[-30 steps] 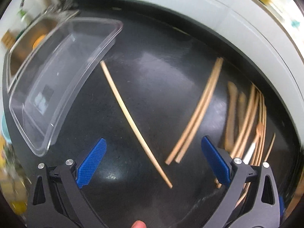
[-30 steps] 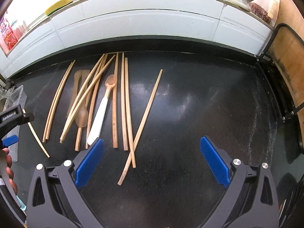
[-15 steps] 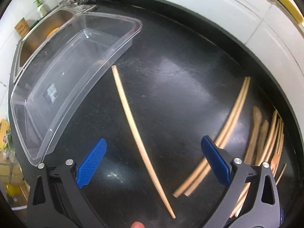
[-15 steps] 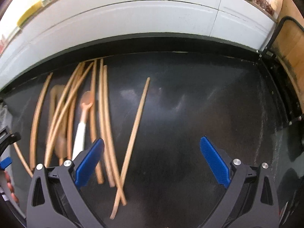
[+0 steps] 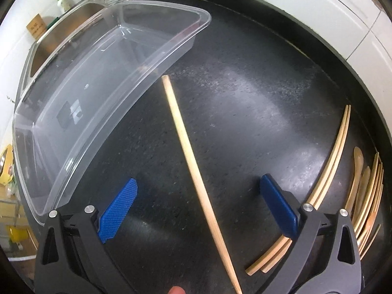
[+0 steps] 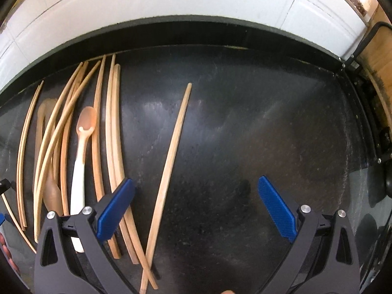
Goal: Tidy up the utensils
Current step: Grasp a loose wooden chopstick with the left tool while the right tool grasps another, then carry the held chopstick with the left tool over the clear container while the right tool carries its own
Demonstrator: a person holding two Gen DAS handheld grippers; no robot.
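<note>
Left gripper (image 5: 197, 207) has closed in low over the lone chopstick (image 5: 193, 169), now between its spread jaws; right gripper (image 6: 196, 207) likewise nearer a single chopstick (image 6: 169, 161).

We are seeing a container (image 5: 80, 93) sitting left on the counter (image 5: 245, 78), a sink (image 5: 73, 22) lying behind it; a lone chopstick (image 5: 193, 169) is lying just right of it; further right, chopsticks and spoons (image 6: 80, 152) are lying bunched together.
</note>
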